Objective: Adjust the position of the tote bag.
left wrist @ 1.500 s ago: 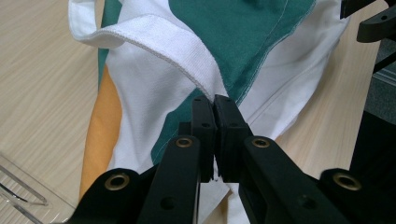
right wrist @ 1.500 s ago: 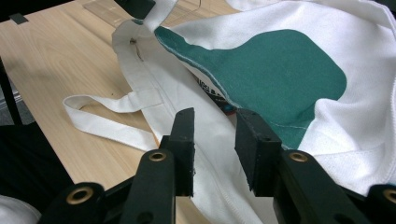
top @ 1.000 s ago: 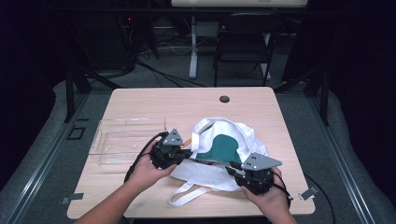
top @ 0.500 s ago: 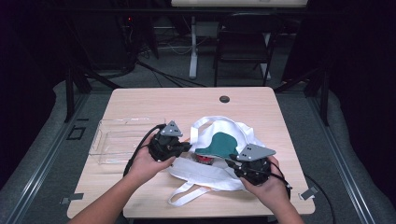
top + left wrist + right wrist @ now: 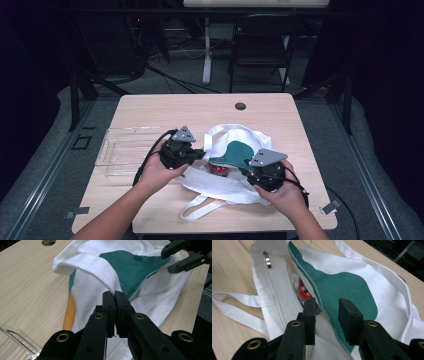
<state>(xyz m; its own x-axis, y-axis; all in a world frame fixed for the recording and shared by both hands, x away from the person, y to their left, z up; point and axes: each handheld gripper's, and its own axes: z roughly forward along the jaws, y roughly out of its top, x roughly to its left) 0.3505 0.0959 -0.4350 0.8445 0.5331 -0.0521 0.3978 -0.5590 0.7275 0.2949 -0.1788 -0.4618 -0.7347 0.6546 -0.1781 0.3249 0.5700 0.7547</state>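
Observation:
A white tote bag (image 5: 235,187) with a green patch (image 5: 235,151) lies on the table, its mouth held up. My left gripper (image 5: 115,296) is shut on the bag's white webbing handle (image 5: 95,267) at the bag's left side (image 5: 200,154). My right gripper (image 5: 328,303) stands open, and its jaws straddle the raised green-patched edge (image 5: 342,287) of the bag. A red can (image 5: 302,291) lies inside the bag, below that edge, and shows red in the mouth (image 5: 218,168). A metal zipper pull (image 5: 268,261) hangs on the inner pocket.
A clear plastic tray (image 5: 122,150) sits at the table's left, just beyond my left hand. The bag's second handle (image 5: 197,207) loops toward the front edge. A round cable hole (image 5: 240,106) is at the back of the wooden table (image 5: 150,107).
My right gripper has moved up and left to the bag's green edge. The left gripper has shifted slightly back, raising the bag's mouth so the red can shows.

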